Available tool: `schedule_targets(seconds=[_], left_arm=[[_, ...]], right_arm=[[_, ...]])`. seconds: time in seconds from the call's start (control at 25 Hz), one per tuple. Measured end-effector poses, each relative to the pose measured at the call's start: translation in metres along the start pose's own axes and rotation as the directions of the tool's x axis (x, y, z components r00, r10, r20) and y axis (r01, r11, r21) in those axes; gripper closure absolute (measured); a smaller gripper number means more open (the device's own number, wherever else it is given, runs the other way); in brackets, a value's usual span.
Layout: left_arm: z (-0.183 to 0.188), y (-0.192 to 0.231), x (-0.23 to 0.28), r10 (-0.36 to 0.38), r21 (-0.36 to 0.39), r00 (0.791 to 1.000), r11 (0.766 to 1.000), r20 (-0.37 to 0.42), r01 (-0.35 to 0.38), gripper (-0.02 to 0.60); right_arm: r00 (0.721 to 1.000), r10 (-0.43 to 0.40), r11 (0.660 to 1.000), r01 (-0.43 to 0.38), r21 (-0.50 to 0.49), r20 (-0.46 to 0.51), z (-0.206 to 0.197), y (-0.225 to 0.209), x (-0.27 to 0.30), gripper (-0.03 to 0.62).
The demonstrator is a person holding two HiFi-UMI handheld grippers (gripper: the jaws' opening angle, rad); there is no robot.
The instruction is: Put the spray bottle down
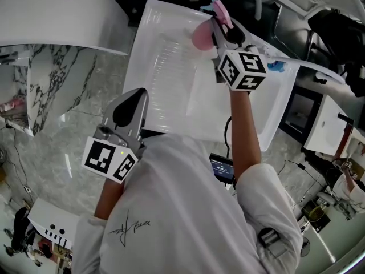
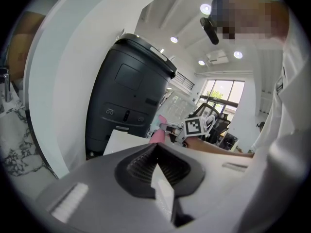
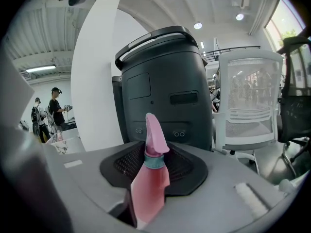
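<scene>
The pink spray bottle (image 1: 201, 36) hangs over the far part of the white table (image 1: 165, 79), and my right gripper (image 1: 221, 28) is shut on it. In the right gripper view the bottle (image 3: 149, 183) stands upright between the black pads, its nozzle sticking up past them. My left gripper (image 1: 130, 108) hovers by the table's near left edge, away from the bottle. In the left gripper view a white wedge (image 2: 163, 193) shows between its jaws. I cannot tell whether that is a held thing or the table seen through a gap.
A tall black machine (image 3: 165, 86) stands beyond the table, also in the left gripper view (image 2: 129, 91). A white mesh chair (image 3: 248, 101) is to its right. Two people (image 3: 54, 110) stand far left. A curved white counter (image 1: 51, 16) lies left of the table.
</scene>
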State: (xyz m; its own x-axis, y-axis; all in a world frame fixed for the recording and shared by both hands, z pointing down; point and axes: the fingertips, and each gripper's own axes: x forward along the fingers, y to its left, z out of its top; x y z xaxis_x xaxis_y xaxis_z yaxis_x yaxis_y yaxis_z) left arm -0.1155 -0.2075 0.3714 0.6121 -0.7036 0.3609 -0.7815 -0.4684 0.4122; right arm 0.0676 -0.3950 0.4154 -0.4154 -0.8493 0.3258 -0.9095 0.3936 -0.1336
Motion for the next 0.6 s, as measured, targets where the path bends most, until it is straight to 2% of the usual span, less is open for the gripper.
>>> schedule_targets(seconds=[0.28, 0.6], left_arm=[[-0.001, 0.001, 0.003, 0.010, 0.013, 1.000, 1.000, -0.013, -0.010, 0.558], [-0.001, -0.003, 0.009, 0.007, 0.017, 1.000, 1.000, -0.020, -0.007, 0.558]], right_arm=[[0.999, -0.038, 0.999, 0.038, 0.015, 0.029, -0.004, -0.012, 0.007, 0.471], [0.993, -0.047, 0.999, 0.047, -0.001, 0.112, 0.000, -0.015, 0.011, 0.473]])
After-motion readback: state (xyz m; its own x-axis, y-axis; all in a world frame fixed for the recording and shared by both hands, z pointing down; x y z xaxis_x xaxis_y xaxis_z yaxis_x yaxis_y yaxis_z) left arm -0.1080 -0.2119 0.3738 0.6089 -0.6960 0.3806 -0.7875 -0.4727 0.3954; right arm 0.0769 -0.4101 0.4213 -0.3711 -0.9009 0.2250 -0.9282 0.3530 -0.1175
